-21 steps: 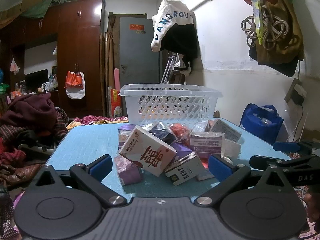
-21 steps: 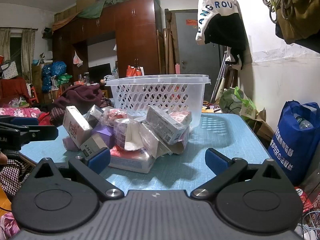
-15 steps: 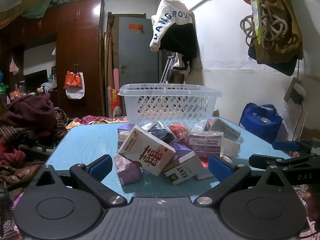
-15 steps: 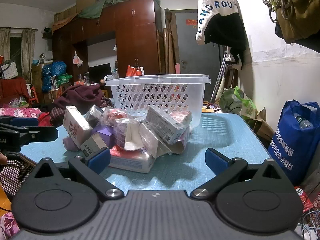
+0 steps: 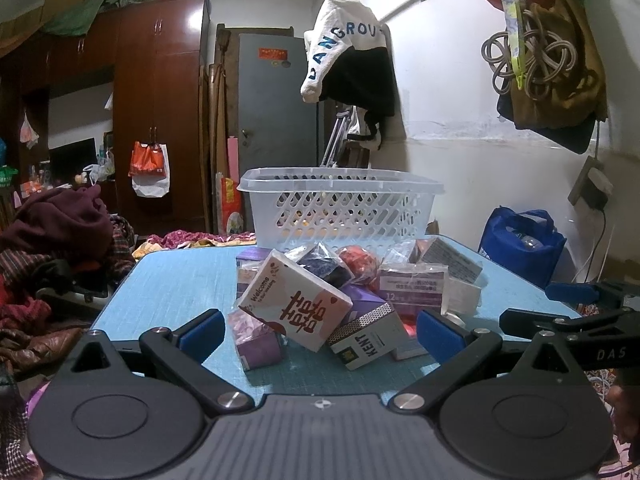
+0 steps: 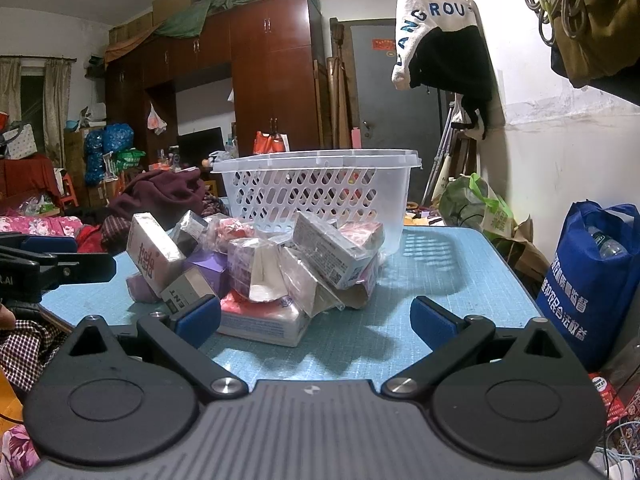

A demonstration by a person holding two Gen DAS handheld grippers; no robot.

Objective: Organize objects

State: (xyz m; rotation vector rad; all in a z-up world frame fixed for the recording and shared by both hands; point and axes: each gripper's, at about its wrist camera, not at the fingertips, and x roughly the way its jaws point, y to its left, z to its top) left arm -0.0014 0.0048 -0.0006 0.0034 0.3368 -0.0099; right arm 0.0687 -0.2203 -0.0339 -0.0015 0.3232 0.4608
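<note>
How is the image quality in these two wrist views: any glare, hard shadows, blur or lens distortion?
Left wrist view: sharp, fisheye bends the room edges, glare streaks on the glossy brown wardrobe. Right wrist view: also sharp; the white perforated plastic basket casts a dotted shadow on the blue table top; the white wall is bright, near blown out at top.

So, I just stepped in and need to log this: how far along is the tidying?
Barely begun. The packets lie piled on the table before the basket, whose contents are unclear. Left gripper and right gripper are open, empty. All sorting remains.
</note>
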